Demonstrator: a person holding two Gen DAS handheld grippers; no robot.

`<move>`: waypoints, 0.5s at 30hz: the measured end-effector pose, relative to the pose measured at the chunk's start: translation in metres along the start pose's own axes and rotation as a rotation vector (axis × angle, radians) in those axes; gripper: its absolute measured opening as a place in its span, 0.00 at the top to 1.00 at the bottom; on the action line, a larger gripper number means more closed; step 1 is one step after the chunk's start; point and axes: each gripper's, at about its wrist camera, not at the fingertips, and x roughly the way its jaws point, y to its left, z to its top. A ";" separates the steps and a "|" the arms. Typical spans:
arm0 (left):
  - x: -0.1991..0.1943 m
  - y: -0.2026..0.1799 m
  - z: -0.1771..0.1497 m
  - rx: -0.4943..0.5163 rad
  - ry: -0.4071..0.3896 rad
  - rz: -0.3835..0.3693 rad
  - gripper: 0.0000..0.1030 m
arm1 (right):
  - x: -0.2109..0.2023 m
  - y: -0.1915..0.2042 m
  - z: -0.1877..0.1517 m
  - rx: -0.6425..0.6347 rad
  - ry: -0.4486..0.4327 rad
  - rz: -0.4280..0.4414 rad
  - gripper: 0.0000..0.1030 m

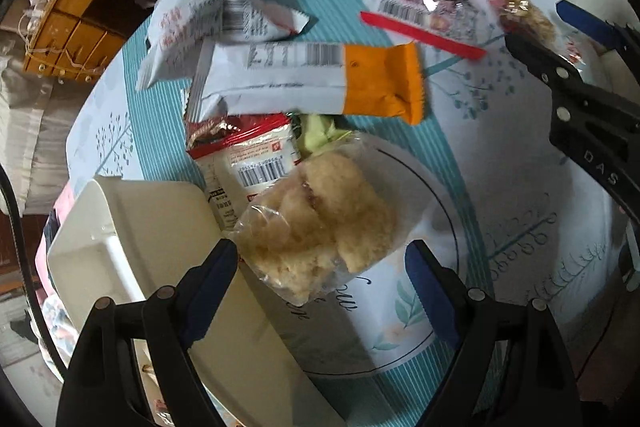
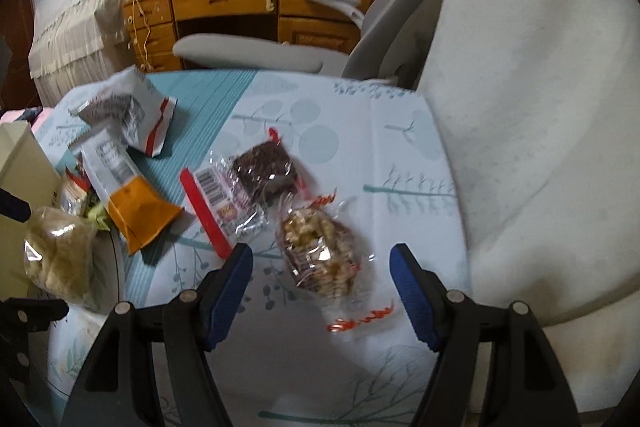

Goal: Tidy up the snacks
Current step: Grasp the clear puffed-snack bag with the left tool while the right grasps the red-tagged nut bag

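Left wrist: left claw (image 1: pixel 320 291) wide above pale cake bag (image 1: pixel 320 223) | right claw (image 2: pixel 320 291) wide, empty, near nut bag (image 2: pixel 316 255)

Glossy clear plastic wrapper (image 2: pixel 320 251); matt printed tablecloth (image 2: pixel 360 131)

Wrapped snacks lie scattered flat: pale crumbly cake (image 1: pixel 320 223), orange-ended bar (image 1: pixel 312 83), dark brownie (image 2: pixel 266 173), nut cluster (image 2: pixel 320 251)

Tablecloth (image 2: pixel 352 131): pale, teal stripe band and leaf print. Far side: grey chair (image 2: pixel 256 53) pushed against the table edge, wooden desk (image 2: pixel 248 3) behind it with cluttered top. Far left: cloth-covered furniture (image 2: pixel 76 27). Right: white cushion (image 2: pixel 532 147) resting against the tablecloth.
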 end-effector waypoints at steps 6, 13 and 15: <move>0.010 0.008 0.003 -0.011 0.005 -0.010 0.18 | 0.011 0.001 -0.003 0.024 0.033 0.017 0.50; 0.018 0.026 0.007 -0.008 -0.002 -0.033 0.18 | 0.013 -0.012 -0.007 0.092 0.071 0.065 0.60; 0.020 0.029 0.007 -0.012 -0.009 -0.037 0.20 | 0.011 -0.014 -0.009 0.103 0.079 0.075 0.60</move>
